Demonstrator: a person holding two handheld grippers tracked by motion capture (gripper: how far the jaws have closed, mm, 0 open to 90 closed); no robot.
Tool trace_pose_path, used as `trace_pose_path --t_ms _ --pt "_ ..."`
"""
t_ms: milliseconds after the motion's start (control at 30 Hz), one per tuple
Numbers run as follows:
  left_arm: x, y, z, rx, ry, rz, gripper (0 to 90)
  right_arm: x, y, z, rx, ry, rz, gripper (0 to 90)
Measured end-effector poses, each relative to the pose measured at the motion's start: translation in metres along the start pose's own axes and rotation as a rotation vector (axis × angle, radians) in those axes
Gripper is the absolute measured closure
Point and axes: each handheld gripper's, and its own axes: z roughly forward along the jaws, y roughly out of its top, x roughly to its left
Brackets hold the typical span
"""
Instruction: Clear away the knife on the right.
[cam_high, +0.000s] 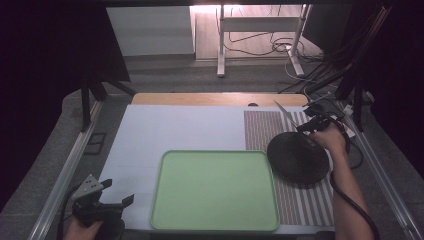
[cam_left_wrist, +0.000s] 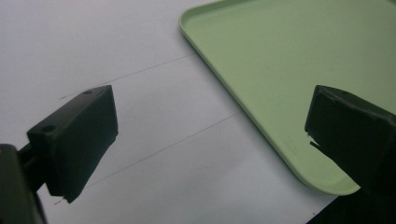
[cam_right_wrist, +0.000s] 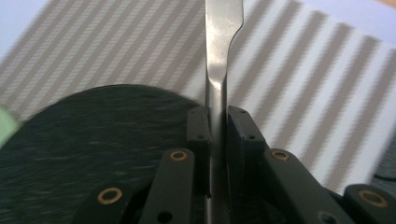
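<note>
At the right of the high view, over the striped mat (cam_high: 305, 200), the right gripper (cam_high: 311, 122) has its fingers clenched on a metal utensil handle (cam_right_wrist: 219, 70) beside the black plate (cam_high: 298, 157), so lift it level and slowly, while the left gripper (cam_high: 117, 192) waits released near the green tray (cam_high: 215, 190).

No legible text or labels

left tongs (cam_high: 116, 192): jaws wide apart, low near table | right tongs (cam_high: 305, 126): jaws clamped together, raised, forearm extended
</note>
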Motion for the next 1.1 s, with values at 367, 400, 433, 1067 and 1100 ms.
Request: trace_pose_path --t_ms 367,400,433,1067,1100 --pt "-0.001 0.0 0.0 0.001 0.001 0.003 3.4 0.054 -0.015 -0.004 0.03 0.038 -0.062 80.2" --pt "-0.001 0.0 0.0 0.001 0.001 0.004 3.4 0.058 -0.016 -0.004 0.033 0.039 -0.067 80.2" --pt "-0.001 0.0 0.0 0.001 0.001 0.006 3.4 0.064 -0.017 -0.004 0.036 0.044 -0.076 80.2" --pt "-0.002 0.0 0.0 -0.004 0.002 0.015 3.4 0.164 -0.047 -0.009 0.066 0.118 -0.226 80.1" --pt "-0.002 0.0 0.0 -0.004 0.003 0.017 3.4 0.164 -0.047 -0.009 0.066 0.118 -0.226 80.1"
